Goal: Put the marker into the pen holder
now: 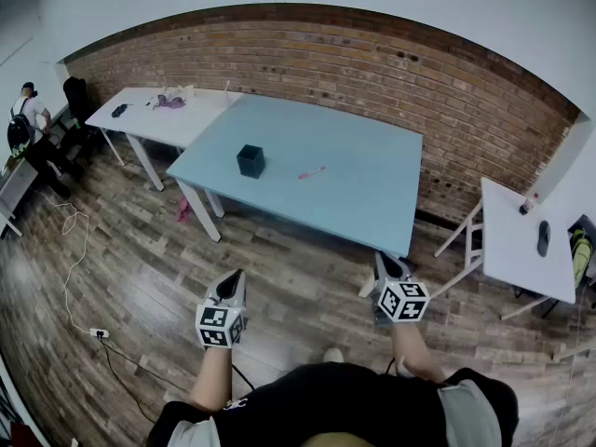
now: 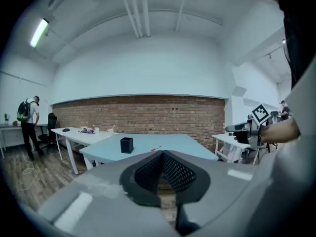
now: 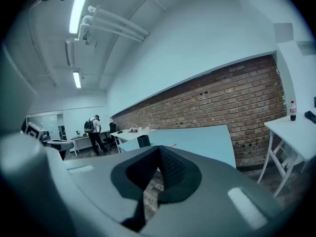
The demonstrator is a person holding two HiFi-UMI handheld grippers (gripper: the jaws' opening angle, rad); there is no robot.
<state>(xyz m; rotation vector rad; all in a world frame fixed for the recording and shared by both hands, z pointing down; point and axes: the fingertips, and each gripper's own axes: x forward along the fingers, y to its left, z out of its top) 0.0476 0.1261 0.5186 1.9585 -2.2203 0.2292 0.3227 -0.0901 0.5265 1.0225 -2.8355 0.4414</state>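
A dark square pen holder (image 1: 250, 160) stands on the light blue table (image 1: 363, 203), with a pink marker (image 1: 312, 171) lying flat a short way to its right. Both grippers hang over the wooden floor, well short of the table's near edge. My left gripper (image 1: 230, 285) has its jaws together and holds nothing; my right gripper (image 1: 389, 266) is shut and empty too. The left gripper view shows the closed jaws (image 2: 161, 154) below the distant pen holder (image 2: 127, 145) and marker (image 2: 156, 148). In the right gripper view, the pen holder (image 3: 143, 141) sits above the closed jaws (image 3: 158, 149).
A white table (image 1: 200, 124) with small items adjoins the blue table at the back left. Another white table (image 1: 517, 240) stands at the right with a bottle. A person with a backpack (image 1: 20, 124) is at the far left. A cable and plug strip (image 1: 98, 332) lie on the floor.
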